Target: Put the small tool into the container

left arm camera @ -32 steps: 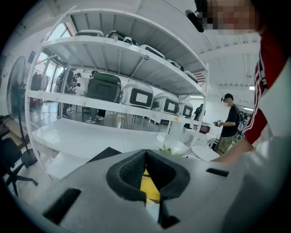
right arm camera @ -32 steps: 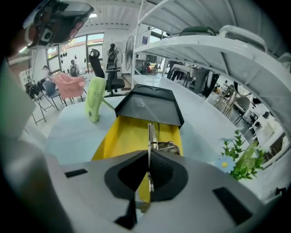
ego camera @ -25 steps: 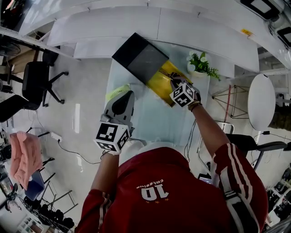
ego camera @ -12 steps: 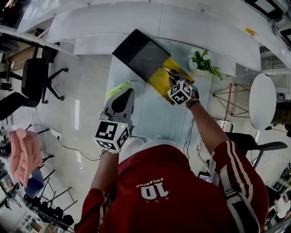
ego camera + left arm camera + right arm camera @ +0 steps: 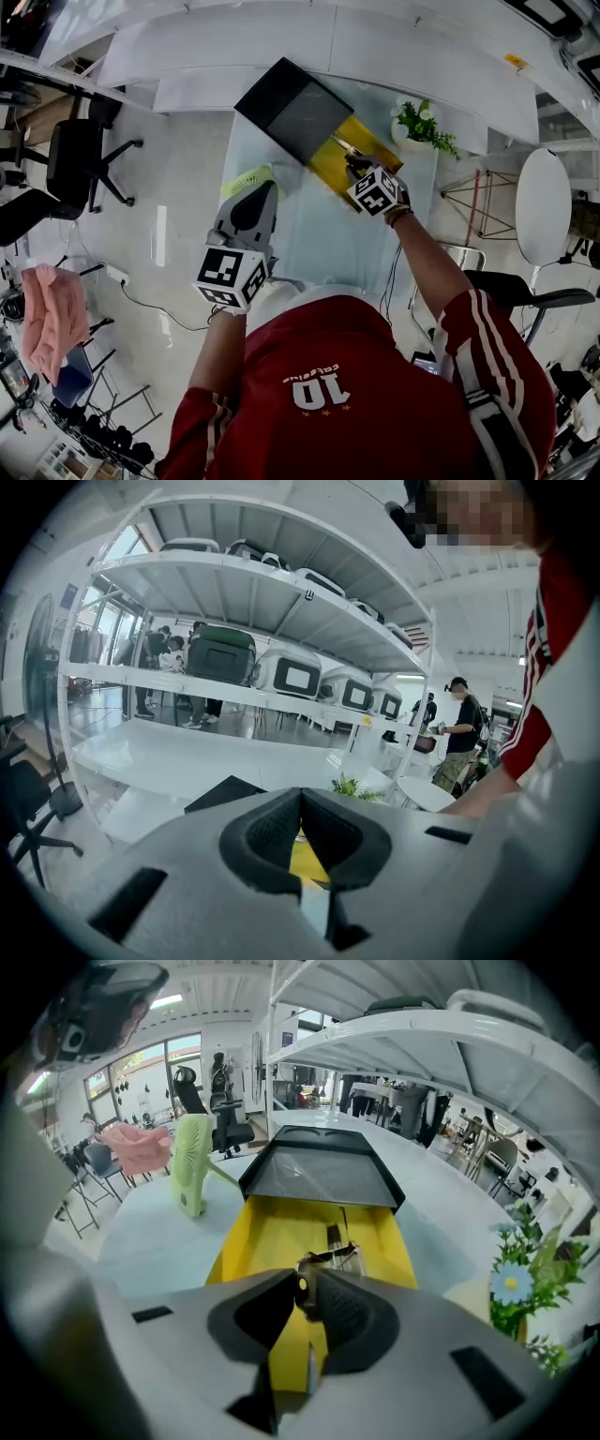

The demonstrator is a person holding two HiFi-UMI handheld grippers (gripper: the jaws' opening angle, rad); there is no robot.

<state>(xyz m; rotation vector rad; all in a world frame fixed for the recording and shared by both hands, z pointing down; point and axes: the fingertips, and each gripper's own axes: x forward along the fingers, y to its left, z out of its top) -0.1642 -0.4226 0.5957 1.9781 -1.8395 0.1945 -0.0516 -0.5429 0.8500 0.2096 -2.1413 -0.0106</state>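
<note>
The container is a yellow box (image 5: 336,161) with an open black lid (image 5: 295,111) on the glass table; the right gripper view shows the yellow box (image 5: 267,1241) straight ahead and below. My right gripper (image 5: 356,167) hangs over the box's near end, shut on a small metal tool (image 5: 328,1256) that sticks out past the jaws above the yellow floor. My left gripper (image 5: 253,195) is held back near the person's body, left of the box. In the left gripper view the left gripper (image 5: 300,819) is shut with nothing between its pads.
A green desk fan (image 5: 246,178) stands on the table's left edge, close to the left gripper. A potted plant (image 5: 422,127) sits at the back right, right of the box. White shelving runs behind the glass table (image 5: 319,244).
The right gripper has shifted slightly over the yellow box, still shut on the tool. The left gripper has stayed where it was.
</note>
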